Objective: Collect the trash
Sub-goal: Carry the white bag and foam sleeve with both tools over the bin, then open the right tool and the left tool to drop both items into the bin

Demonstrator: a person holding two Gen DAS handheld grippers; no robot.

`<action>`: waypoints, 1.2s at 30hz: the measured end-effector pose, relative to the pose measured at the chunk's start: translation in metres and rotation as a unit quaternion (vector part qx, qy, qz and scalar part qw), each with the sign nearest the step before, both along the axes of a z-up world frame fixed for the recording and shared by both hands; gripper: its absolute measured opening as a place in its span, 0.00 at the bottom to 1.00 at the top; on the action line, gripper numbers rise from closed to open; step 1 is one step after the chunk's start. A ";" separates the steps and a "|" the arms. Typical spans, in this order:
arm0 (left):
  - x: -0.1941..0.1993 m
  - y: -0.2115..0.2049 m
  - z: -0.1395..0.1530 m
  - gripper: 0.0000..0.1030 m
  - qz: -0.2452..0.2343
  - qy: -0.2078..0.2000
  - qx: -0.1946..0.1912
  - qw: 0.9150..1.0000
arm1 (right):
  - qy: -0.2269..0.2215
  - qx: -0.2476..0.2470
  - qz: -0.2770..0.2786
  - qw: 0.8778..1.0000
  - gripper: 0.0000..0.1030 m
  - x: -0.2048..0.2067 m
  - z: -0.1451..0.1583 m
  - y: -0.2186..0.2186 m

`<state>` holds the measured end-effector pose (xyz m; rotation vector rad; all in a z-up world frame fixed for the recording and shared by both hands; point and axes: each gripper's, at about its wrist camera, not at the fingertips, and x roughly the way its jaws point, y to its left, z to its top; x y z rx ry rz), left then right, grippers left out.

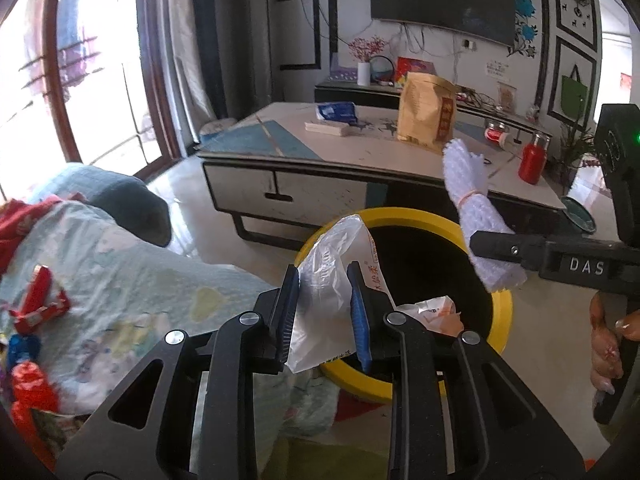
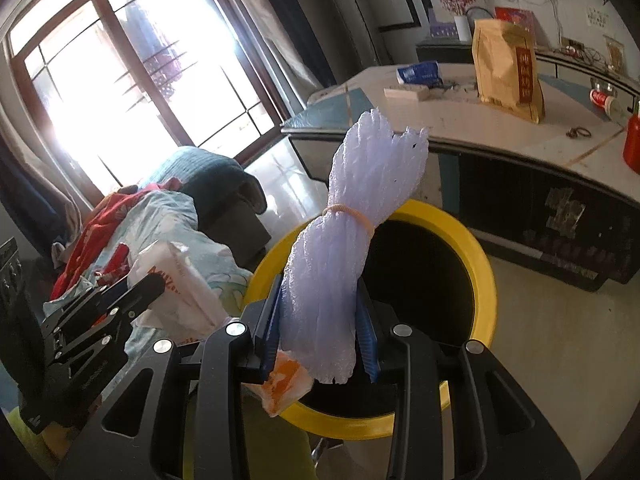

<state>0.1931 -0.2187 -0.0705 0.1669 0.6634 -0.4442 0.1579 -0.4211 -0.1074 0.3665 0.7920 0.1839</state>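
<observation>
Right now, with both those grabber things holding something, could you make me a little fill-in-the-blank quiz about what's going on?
1. The left gripper is shut on a crumpled plastic ____.
2. The right gripper holds a white foam net bundle tied with a rubber ____.
3. Both items hover by a black bin whose rim is coloured ____.
4. On the coffee table stands a tall paper pouch coloured ____.

Missing words: bag; band; yellow; gold
</observation>
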 end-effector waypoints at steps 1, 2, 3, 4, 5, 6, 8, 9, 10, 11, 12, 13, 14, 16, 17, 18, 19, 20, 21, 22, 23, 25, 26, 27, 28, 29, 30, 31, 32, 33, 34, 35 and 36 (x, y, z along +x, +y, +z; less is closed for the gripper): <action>0.004 -0.001 -0.004 0.19 -0.004 0.009 -0.006 1.000 | 0.002 0.000 0.000 1.000 0.33 0.000 -0.002 0.000; 0.007 -0.001 -0.007 0.19 -0.006 0.017 -0.008 1.000 | 0.003 0.000 0.001 1.000 0.33 0.000 -0.003 -0.001; 0.008 -0.002 -0.009 0.19 -0.007 0.021 -0.008 1.000 | 0.007 0.002 0.002 1.000 0.34 0.001 -0.005 -0.002; 0.010 -0.003 -0.012 0.19 -0.007 0.025 -0.007 1.000 | 0.011 0.003 0.003 1.000 0.34 0.001 -0.007 -0.001; 0.012 -0.005 -0.014 0.20 -0.008 0.030 -0.008 0.999 | 0.013 0.004 0.004 1.000 0.34 0.002 -0.009 -0.001; 0.014 -0.007 -0.017 0.21 -0.013 0.038 -0.012 0.999 | 0.015 0.005 0.006 1.000 0.35 0.002 -0.011 -0.001; 0.018 -0.009 -0.020 0.21 -0.017 0.046 -0.019 0.999 | 0.022 0.004 0.007 1.000 0.37 0.004 -0.015 -0.002; 0.018 -0.009 -0.021 0.22 -0.018 0.048 -0.021 0.998 | 0.026 0.004 0.007 1.000 0.38 0.005 -0.017 -0.002; 0.019 -0.009 -0.022 0.22 -0.020 0.052 -0.024 0.998 | 0.028 0.004 0.004 1.000 0.39 0.006 -0.018 -0.003; 0.020 -0.009 -0.023 0.23 -0.022 0.059 -0.030 0.998 | 0.030 0.005 0.002 1.000 0.40 0.006 -0.019 -0.004; 0.021 -0.010 -0.023 0.23 -0.021 0.060 -0.032 0.997 | 0.032 0.005 0.000 0.999 0.43 0.006 -0.019 -0.005; 0.021 -0.011 -0.023 0.24 -0.019 0.059 -0.032 0.998 | 0.033 0.005 -0.002 0.999 0.44 0.006 -0.020 -0.006; 0.021 -0.011 -0.023 0.26 -0.019 0.060 -0.036 0.997 | 0.033 0.005 -0.005 0.999 0.45 0.006 -0.020 -0.007; 0.020 -0.012 -0.021 0.31 -0.025 0.061 -0.043 0.997 | 0.035 0.008 -0.011 0.999 0.47 0.006 -0.022 -0.010; 0.019 -0.013 -0.020 0.32 -0.026 0.059 -0.045 0.997 | 0.037 0.010 -0.013 0.999 0.47 0.006 -0.024 -0.012; 0.018 -0.013 -0.019 0.33 -0.027 0.058 -0.047 0.997 | 0.038 0.011 -0.014 0.999 0.48 0.006 -0.024 -0.013; 0.017 -0.012 -0.018 0.36 -0.026 0.058 -0.049 0.997 | 0.039 0.010 -0.016 0.999 0.49 0.006 -0.025 -0.014; 0.016 -0.011 -0.016 0.39 -0.023 0.056 -0.053 0.997 | 0.040 0.009 -0.018 0.999 0.51 0.006 -0.025 -0.014; 0.015 -0.008 -0.013 0.42 -0.020 0.054 -0.060 0.997 | 0.039 0.008 -0.018 0.999 0.53 0.006 -0.025 -0.013; 0.013 -0.006 -0.010 0.44 -0.020 0.053 -0.065 0.996 | 0.038 0.008 -0.017 0.999 0.54 0.006 -0.024 -0.013; 0.011 -0.003 -0.007 0.45 -0.017 0.049 -0.070 0.996 | 0.037 0.006 -0.016 0.999 0.55 0.006 -0.024 -0.012; 0.008 0.000 -0.001 0.51 -0.013 0.045 -0.076 0.996 | 0.036 0.002 -0.014 0.999 0.59 0.005 -0.023 -0.009; 0.006 0.004 0.002 0.52 -0.010 0.042 -0.081 0.996 | 0.034 0.001 -0.012 0.999 0.60 0.005 -0.022 -0.007; 0.004 0.005 0.005 0.56 -0.006 0.040 -0.083 0.996 | 0.033 -0.001 -0.012 0.999 0.60 0.005 -0.021 -0.005; 0.003 0.008 0.008 0.62 -0.002 0.036 -0.087 0.996 | 0.032 -0.002 -0.011 0.999 0.61 0.005 -0.020 -0.005; 0.001 0.011 0.010 0.65 0.001 0.033 -0.090 0.995 | 0.030 -0.002 -0.011 0.999 0.61 0.004 -0.019 -0.003; 0.000 0.015 0.014 0.72 0.006 0.031 -0.094 0.995 | 0.028 -0.004 -0.011 1.000 0.63 0.004 -0.018 -0.003; -0.002 0.018 0.015 0.75 0.010 0.028 -0.097 0.995 | 0.025 -0.006 -0.011 1.000 0.64 0.004 -0.016 -0.002; -0.004 0.023 0.018 0.76 0.017 0.026 -0.101 0.994 | 0.024 -0.006 -0.011 1.000 0.64 0.004 -0.015 -0.001; -0.005 0.026 0.019 0.81 0.022 0.026 -0.104 0.994 | 0.019 -0.007 -0.012 1.000 0.65 0.003 -0.013 0.000; -0.006 0.029 0.021 0.86 0.027 0.026 -0.107 0.994 | 0.016 -0.008 -0.014 1.000 0.66 0.002 -0.011 0.000; -0.006 0.032 0.022 0.89 0.031 0.026 -0.109 0.993 | 0.011 -0.008 -0.015 1.000 0.67 0.001 -0.008 0.001; -0.009 0.036 0.024 0.89 0.036 0.024 -0.110 0.993 | 0.008 -0.009 -0.017 1.000 0.70 0.000 -0.006 0.001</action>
